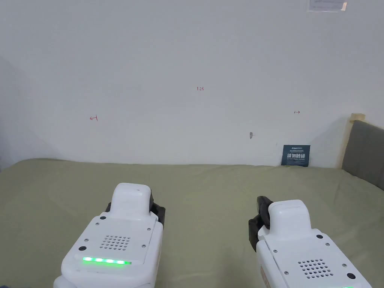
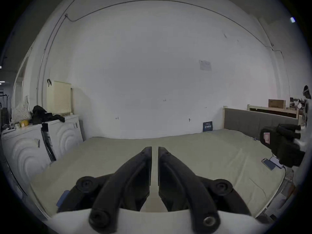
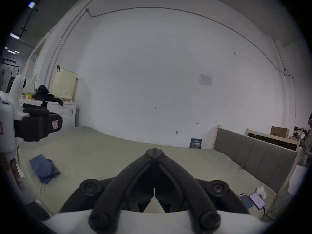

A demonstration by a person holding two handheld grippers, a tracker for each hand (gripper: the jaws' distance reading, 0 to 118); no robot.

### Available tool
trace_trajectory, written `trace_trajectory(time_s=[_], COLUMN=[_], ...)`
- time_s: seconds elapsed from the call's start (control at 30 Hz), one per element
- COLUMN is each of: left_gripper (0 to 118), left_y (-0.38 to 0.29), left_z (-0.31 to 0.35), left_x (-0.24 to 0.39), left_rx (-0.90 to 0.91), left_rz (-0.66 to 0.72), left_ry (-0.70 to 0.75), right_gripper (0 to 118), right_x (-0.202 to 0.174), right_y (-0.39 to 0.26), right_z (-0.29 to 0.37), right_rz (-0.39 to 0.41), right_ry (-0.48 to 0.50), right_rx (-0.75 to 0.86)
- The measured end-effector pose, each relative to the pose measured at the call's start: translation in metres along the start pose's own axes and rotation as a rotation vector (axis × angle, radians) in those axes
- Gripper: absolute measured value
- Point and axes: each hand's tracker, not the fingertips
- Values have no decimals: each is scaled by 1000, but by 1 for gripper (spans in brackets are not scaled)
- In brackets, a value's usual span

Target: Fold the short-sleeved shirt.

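A crumpled blue garment lies on the olive-green bed, near its left edge in the right gripper view. A blue corner of it peeks out beside the left gripper's body. Both grippers hover above the bed, pointing at the white wall, well away from the garment. My left gripper holds nothing, and a narrow gap runs between its jaws. My right gripper is shut with its tips touching and nothing held. In the head view, their white bodies hide the jaws.
A grey headboard closes off the bed's right end, with two phones lying near it. White cabinets with black clothing on top stand to the left. A dark card leans on the wall. A person stands far right.
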Motion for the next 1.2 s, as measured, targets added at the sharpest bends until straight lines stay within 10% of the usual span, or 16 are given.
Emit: trace_trajectory(time_s=[0.3,0.37,0.4,0.47,0.5,0.53,0.97,1.2], left_gripper=[8,18,55,68,95,118,118,118], left_y=[6,6,6,6,7,7,32,30], left_z=[3,4,5,1,-3,-7,9,0], left_x=[-10,-9,-9,-8,-9,-11,-20,-8], left_rx=[20,31,32,26,20,-4,-121,-124], left_rz=[23,15,13,2,19,26,100,37], left_ry=[20,18,24,61,64,71,-141,26], right_gripper=[4,48,91,106,116,118,118,118], right_x=[0,2,5,8,9,11,9,12], right_y=[7,7,8,11,11,11,24,22], right_z=[-1,-1,-2,-5,-5,0,1,2], right_rz=[-7,-9,-11,-18,-18,-38,-32,-49], right_ry=[-7,-23,-25,-29,-38,-68,-35,-19], right_rx=[19,21,16,-11,-7,40,15,-7])
